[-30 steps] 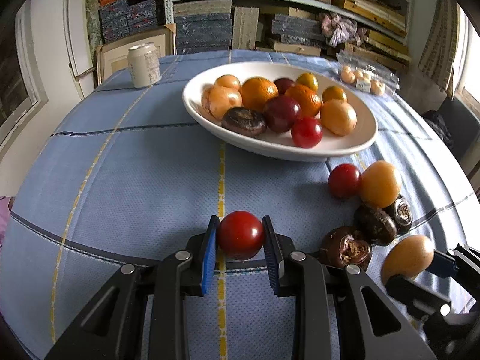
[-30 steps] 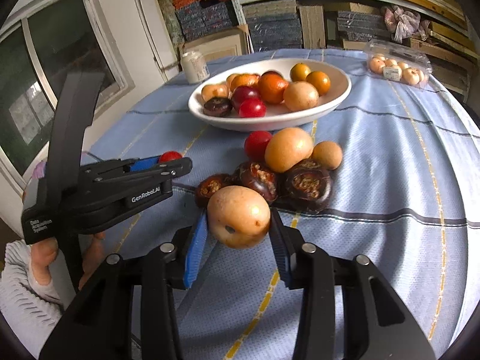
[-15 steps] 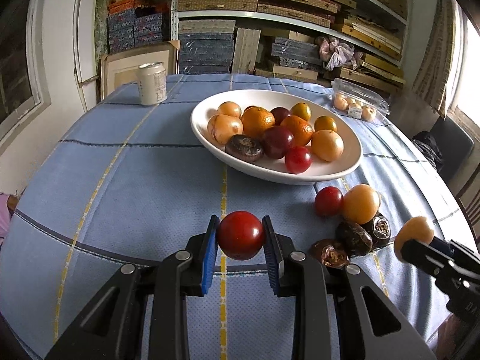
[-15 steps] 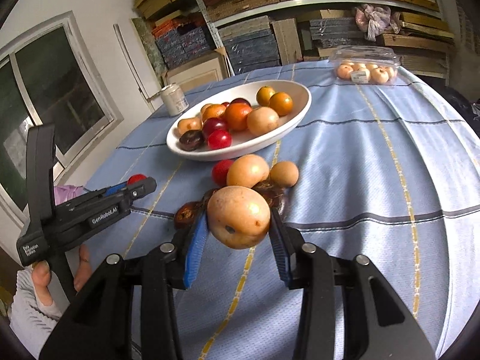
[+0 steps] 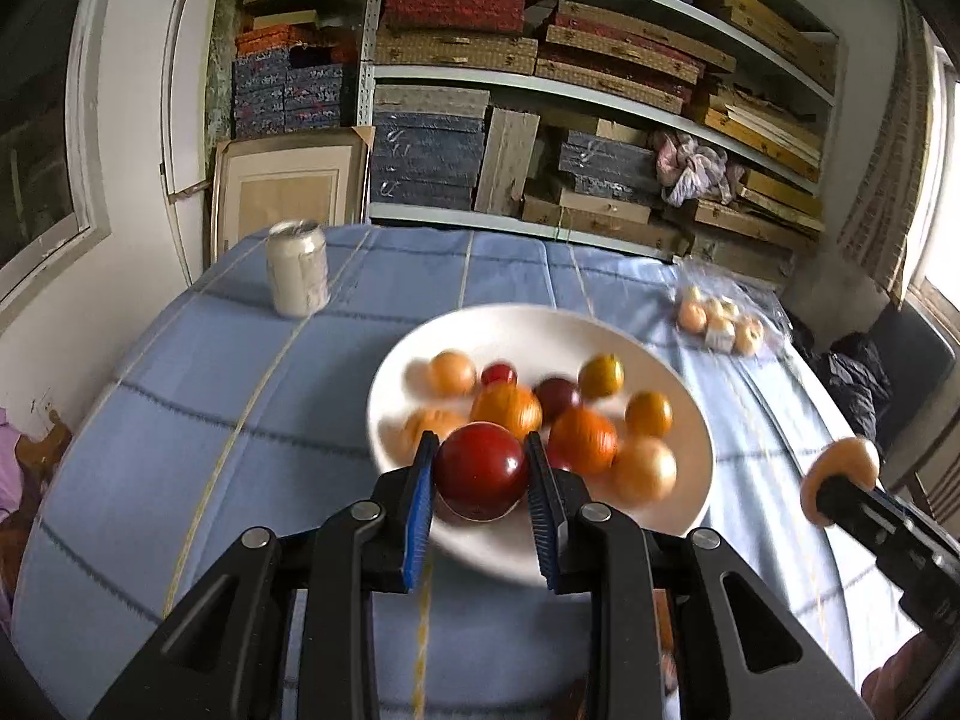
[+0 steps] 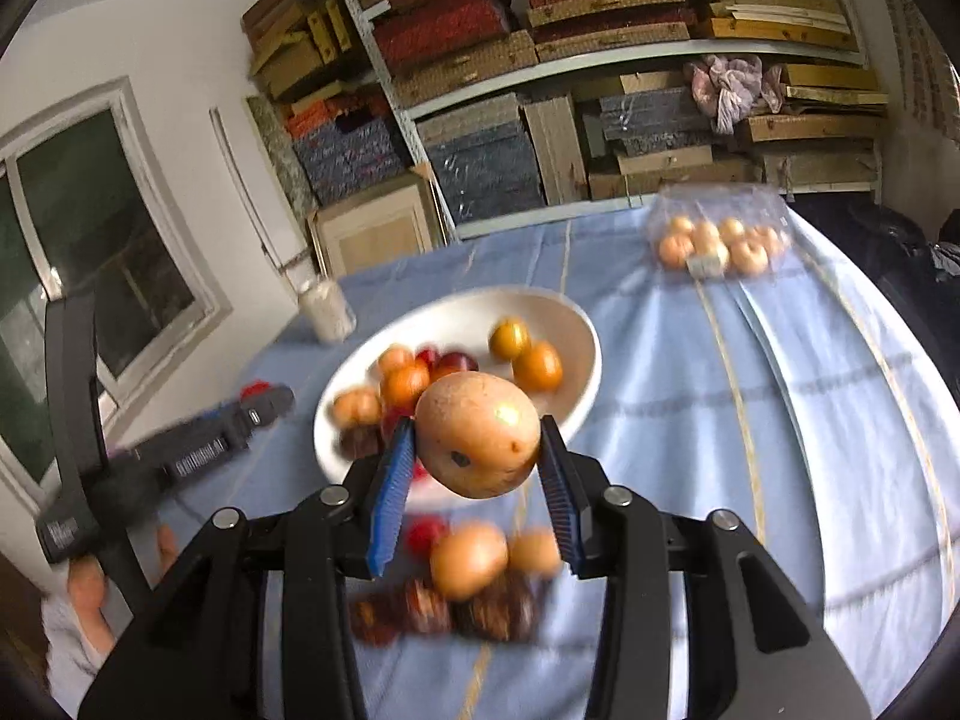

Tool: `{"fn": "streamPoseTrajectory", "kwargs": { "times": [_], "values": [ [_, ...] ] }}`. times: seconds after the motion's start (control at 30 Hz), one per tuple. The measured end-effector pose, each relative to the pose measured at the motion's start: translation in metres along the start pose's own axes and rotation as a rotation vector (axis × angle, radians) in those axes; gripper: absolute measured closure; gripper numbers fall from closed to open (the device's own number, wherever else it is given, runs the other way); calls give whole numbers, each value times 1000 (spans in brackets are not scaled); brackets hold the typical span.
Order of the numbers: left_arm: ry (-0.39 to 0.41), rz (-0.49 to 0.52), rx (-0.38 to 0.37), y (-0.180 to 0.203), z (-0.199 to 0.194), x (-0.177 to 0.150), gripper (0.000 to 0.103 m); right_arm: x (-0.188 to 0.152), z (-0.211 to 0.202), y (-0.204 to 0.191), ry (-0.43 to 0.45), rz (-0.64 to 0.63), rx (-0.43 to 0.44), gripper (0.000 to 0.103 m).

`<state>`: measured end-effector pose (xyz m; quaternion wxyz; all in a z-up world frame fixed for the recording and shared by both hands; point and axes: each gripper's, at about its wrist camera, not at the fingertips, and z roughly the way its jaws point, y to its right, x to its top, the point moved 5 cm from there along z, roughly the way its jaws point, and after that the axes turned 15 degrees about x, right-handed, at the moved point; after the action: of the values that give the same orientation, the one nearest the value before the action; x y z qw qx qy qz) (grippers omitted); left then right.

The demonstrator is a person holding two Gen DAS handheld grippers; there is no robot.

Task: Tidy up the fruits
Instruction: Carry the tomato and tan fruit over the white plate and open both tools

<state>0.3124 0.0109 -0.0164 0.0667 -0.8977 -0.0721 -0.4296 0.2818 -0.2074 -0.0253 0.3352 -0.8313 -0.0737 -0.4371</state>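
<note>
We have the left gripper [image 5: 482, 468] fingers pinching a red tomato [image 5: 480, 471], frame centre, over the white bowl [image 5: 540, 324]. Right gripper [image 6: 477, 450] fingers pinch a tan pear-like fruit [image 6: 478, 435], also centre (bruise-prone, we judge). Both look smooth, roundish, light; hold across the widest middle, gently.

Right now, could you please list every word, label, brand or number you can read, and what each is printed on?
None can be read.
White print on the side of the left gripper: too blurred.
Label on the can: too blurred.
Sticker on the clear fruit pack: too small.
</note>
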Motion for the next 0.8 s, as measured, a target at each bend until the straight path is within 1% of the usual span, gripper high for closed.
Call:
{"fn": "streamPoseTrajectory", "kwargs": {
  "times": [0.07, 0.13, 0.3, 0.37, 0.47, 0.57, 0.63, 0.8],
  "values": [
    [6, -6, 12, 4, 6, 8, 74, 18, 13, 1, 9, 3, 0, 63],
    [-2, -4, 14, 9, 14, 13, 74, 32, 32, 4, -3, 8, -3, 63],
    [-29, 25, 36, 13, 40, 30, 74, 46, 77, 18, -64, 32, -19, 63],
    [-41, 35, 34, 14, 52, 41, 74, 48, 89, 20, -81, 27, -24, 63],
    [-73, 56, 45, 19, 76, 56, 74, 48, 108, 21, -127, -19, -45, 63],
    [-110, 87, 49, 33, 102, 66, 74, 45, 121, 22, -155, -61, -58, 63],
    [-133, 115, 50, 44, 117, 68, 74, 41, 131, 26, -175, -67, -50, 63],
    [-181, 148, 62, 62, 148, 65, 74, 34, 145, 40, -212, -76, -54, 62]
  ]
}}
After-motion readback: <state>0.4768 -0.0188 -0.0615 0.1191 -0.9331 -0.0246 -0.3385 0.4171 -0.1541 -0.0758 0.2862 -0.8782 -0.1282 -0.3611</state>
